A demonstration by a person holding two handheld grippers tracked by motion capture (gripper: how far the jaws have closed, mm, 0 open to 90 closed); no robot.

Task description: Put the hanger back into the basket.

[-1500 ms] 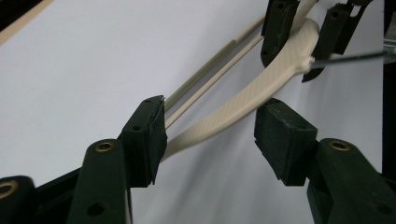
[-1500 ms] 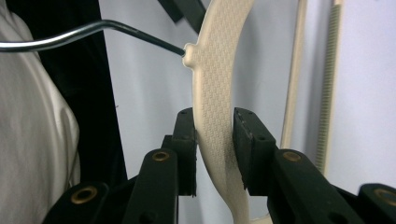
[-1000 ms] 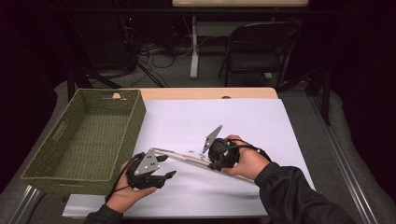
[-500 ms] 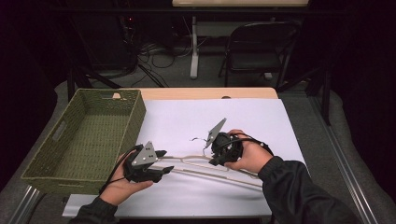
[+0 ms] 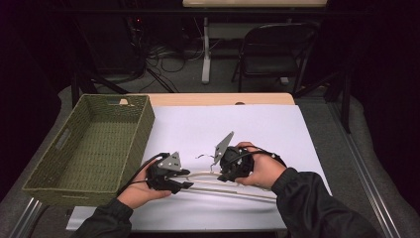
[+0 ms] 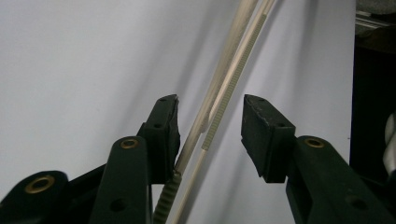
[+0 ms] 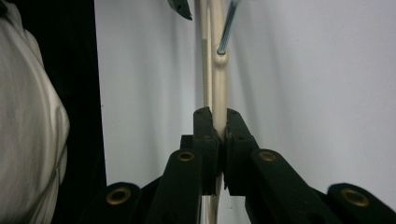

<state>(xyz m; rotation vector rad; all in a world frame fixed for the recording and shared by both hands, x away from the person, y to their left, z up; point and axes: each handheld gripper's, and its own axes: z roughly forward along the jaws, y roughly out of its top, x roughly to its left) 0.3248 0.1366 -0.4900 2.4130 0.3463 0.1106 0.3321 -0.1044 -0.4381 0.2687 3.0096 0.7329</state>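
Left gripper (image 6: 210, 140), half open with jaws just closing, straddles the slim pale wooden coat hanger (image 6: 219, 84), whose long axis runs straight ahead between its pads toward the right gripper (image 7: 217, 128), already clamped on its middle.

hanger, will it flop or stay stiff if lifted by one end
Probably stiff: the hanger is thin pale wood, its arms holding shape past the right gripper, shut on it. Likely light, being so slim. Its ribbed bar may resist slipping.
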